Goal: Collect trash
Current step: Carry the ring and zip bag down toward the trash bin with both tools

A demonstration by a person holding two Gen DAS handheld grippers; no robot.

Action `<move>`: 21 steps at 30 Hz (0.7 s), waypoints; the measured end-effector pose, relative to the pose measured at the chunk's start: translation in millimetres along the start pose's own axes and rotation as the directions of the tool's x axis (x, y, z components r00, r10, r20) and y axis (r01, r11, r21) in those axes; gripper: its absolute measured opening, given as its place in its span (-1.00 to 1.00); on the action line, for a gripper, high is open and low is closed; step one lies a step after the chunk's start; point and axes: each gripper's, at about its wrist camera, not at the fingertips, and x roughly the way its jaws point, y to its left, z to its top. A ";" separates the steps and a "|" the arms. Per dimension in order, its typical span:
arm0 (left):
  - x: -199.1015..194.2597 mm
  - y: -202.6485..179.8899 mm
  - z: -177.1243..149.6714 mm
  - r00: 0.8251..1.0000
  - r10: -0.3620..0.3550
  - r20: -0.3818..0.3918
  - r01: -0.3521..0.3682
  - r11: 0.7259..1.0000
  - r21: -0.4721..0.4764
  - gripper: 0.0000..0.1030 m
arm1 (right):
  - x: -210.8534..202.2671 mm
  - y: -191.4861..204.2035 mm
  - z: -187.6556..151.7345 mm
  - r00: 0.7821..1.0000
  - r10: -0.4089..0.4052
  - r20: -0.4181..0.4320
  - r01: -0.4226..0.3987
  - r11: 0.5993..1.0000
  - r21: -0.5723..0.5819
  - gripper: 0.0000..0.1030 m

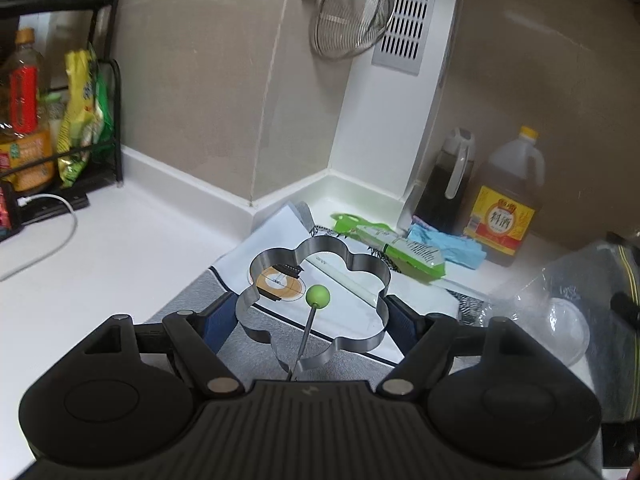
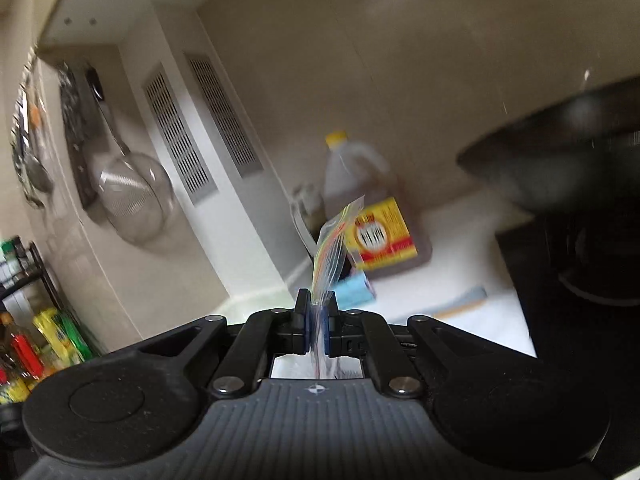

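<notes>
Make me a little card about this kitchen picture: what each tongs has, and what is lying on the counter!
Place: white kitchen counter in a corner
Left tongs: wide apart, gripping a flower-shaped metal ring with a green-ball handle
Right tongs: shut on a thin, colourful plastic wrapper
On the counter: paper sheet, green packet, blue cloth
By the wall: yellow-capped jug, dark bottle
Hanging: wire strainer
Far left: rack with bottles
</notes>
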 end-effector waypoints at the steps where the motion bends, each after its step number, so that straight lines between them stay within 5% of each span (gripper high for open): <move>1: -8.2 -0.1 0.7 1.000 -0.002 0.005 0.002 1.000 0.001 0.61 | -4.7 1.8 4.0 1.000 0.010 0.014 -0.010 1.000 0.000 -0.89; 21: -136.2 18.0 -41.7 1.000 0.025 0.013 -0.026 0.997 0.070 0.61 | -88.9 41.0 33.8 0.976 0.188 0.106 -0.172 0.975 -0.141 -0.94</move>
